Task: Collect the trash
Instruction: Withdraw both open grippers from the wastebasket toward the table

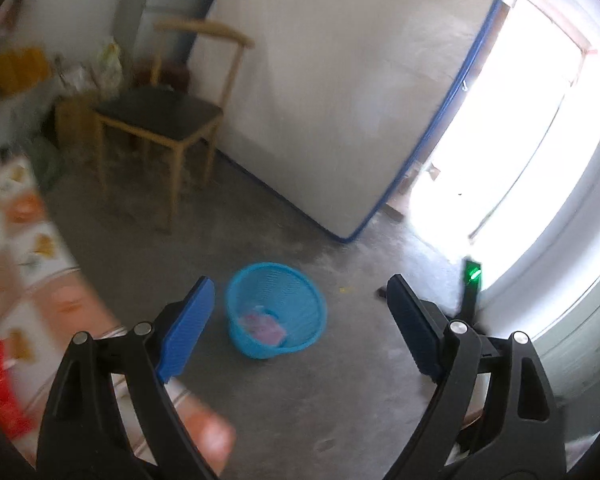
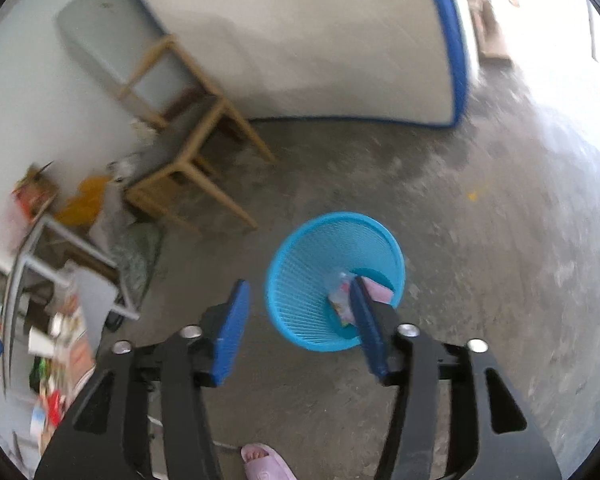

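Note:
A light blue mesh waste basket (image 1: 275,309) (image 2: 332,276) stands on the grey concrete floor. Pink and multicoloured wrappers (image 1: 262,326) (image 2: 342,300) lie at its bottom. My left gripper (image 1: 300,300) hangs above the floor with its jaws wide open and nothing between them; the basket shows in the gap. My right gripper (image 2: 300,292) is open above the basket, its blue right pad (image 2: 366,320) in front of the basket's inside. Nothing is between its pads.
A wooden chair (image 1: 160,120) (image 2: 188,152) stands by a white mattress with blue edging (image 1: 332,92) (image 2: 300,40) leaning on the wall. A table with a patterned cloth (image 1: 24,280) is at left. A cluttered rack (image 2: 48,280) is at left. A foot in a pink slipper (image 2: 266,462) is below.

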Available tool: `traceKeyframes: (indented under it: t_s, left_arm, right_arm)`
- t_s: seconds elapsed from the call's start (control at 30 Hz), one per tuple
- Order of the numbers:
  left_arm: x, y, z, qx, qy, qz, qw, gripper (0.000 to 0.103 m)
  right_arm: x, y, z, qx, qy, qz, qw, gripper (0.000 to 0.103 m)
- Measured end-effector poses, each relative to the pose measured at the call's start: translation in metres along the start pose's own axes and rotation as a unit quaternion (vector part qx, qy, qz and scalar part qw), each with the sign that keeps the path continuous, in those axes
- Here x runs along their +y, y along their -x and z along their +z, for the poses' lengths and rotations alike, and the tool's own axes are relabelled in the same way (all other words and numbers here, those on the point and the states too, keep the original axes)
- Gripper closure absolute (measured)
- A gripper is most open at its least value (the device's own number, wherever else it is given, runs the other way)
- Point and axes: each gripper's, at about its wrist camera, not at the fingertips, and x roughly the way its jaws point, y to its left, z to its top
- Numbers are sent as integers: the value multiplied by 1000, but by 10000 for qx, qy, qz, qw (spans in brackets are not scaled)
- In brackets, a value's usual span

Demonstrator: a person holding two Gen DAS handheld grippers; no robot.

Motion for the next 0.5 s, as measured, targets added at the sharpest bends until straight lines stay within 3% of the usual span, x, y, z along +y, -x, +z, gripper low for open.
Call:
traceKeyframes:
  t_s: [0.23, 0.37, 0.5]
  left_arm:
    - [27, 90, -58, -293, 147, 768, 9965, 17]
    - [48, 142, -84, -547, 208, 1272, 9902, 17]
    - [64, 170, -107, -736, 168, 1799, 9808, 17]
  right_arm:
    - [48, 49, -21, 131, 561, 623, 9964, 42]
    - [85, 61, -33, 350, 721, 1132, 9903, 41]
    - [135, 70, -46, 629, 1100, 1673, 9777, 41]
